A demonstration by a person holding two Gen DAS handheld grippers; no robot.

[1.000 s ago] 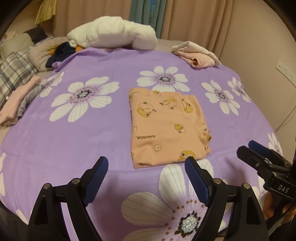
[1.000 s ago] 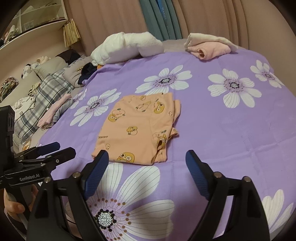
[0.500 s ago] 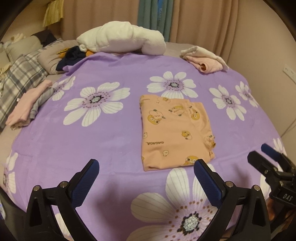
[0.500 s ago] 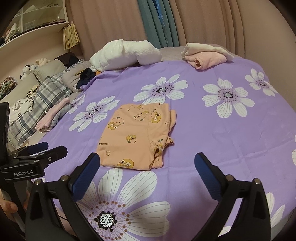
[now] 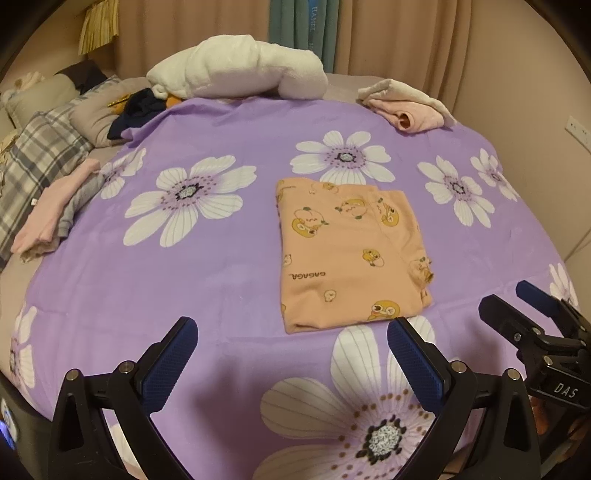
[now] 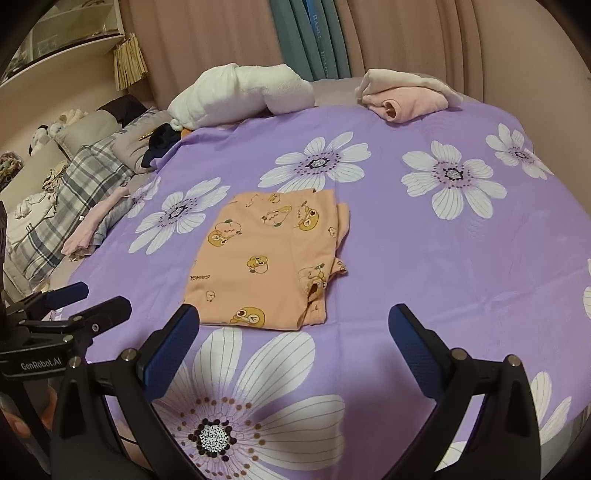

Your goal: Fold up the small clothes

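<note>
A small peach garment (image 5: 351, 251) printed with cartoon ducks lies folded into a flat rectangle in the middle of the purple flowered bedspread (image 5: 184, 280); the right wrist view shows the same garment (image 6: 273, 254). My left gripper (image 5: 291, 339) hovers open just short of the garment's near edge, nothing between its blue pads. My right gripper (image 6: 293, 326) is also open and empty, above the bedspread at the garment's near right corner. Each gripper shows in the other's view: the right gripper (image 5: 532, 310) at the right edge, the left gripper (image 6: 88, 299) at the left edge.
A rolled white blanket (image 5: 236, 70) and a folded pink and cream pile (image 5: 406, 107) lie at the far side of the bed. Plaid bedding (image 5: 33, 170), dark clothes (image 5: 140, 110) and a pink garment (image 5: 48, 210) sit at the left. Curtains (image 5: 388, 33) hang behind.
Both grippers' jaws have spread wider and both have drawn back a little from the garment, which has stayed where it was.
</note>
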